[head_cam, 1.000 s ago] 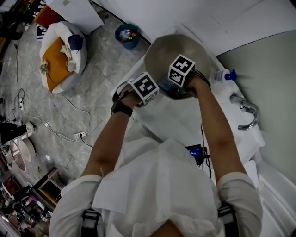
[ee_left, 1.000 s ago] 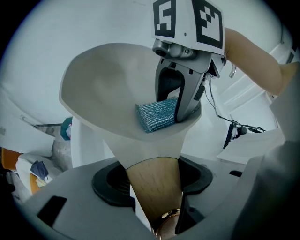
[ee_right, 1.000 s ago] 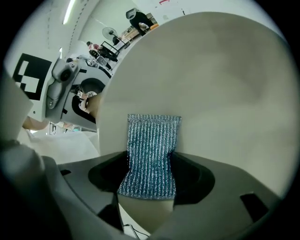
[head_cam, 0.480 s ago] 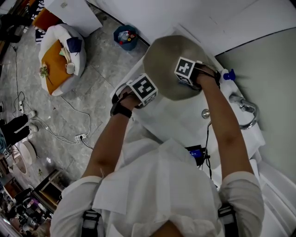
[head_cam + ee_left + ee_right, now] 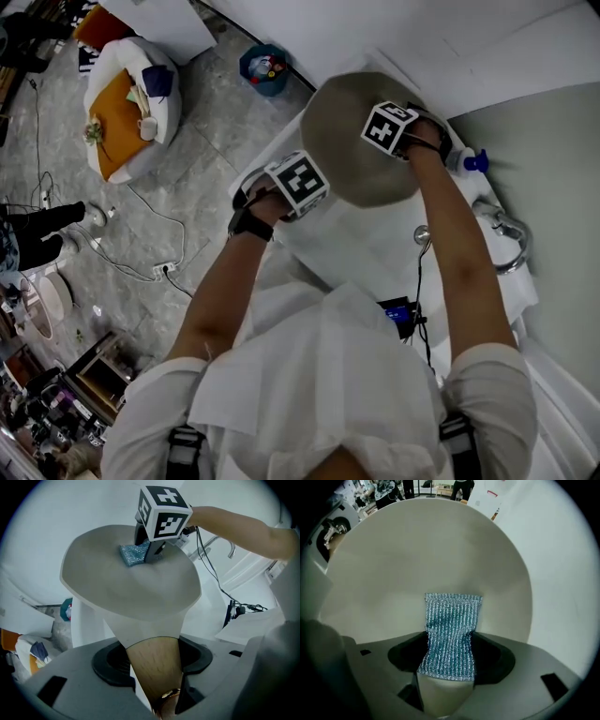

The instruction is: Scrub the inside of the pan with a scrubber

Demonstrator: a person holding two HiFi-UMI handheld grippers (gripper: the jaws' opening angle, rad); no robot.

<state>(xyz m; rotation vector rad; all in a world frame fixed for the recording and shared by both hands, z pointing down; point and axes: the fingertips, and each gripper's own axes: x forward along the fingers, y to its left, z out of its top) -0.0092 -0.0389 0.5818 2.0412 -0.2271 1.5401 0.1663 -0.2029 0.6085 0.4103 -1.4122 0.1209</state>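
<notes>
Pan handle (image 5: 151,645) toward left gripper (image 5: 157,674)

My head view is dim and grey, softly and evenly lit. Both gripper views bulge, corners black; the pan (image 5: 431,550) looks bright, the scrubber (image 5: 451,634) sharp, the near foreground shadowed.

Pan handle (image 5: 154,667) cut off at the bottom edge, scrubber (image 5: 132,555) partly hidden behind right hand-held gripper (image 5: 146,555).

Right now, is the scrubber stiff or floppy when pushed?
Probably soft: the scrubber narrows where the right gripper pinches it. Likely light: its free end stands unsupported. Its knitted mesh probably drags on the pan.
</notes>
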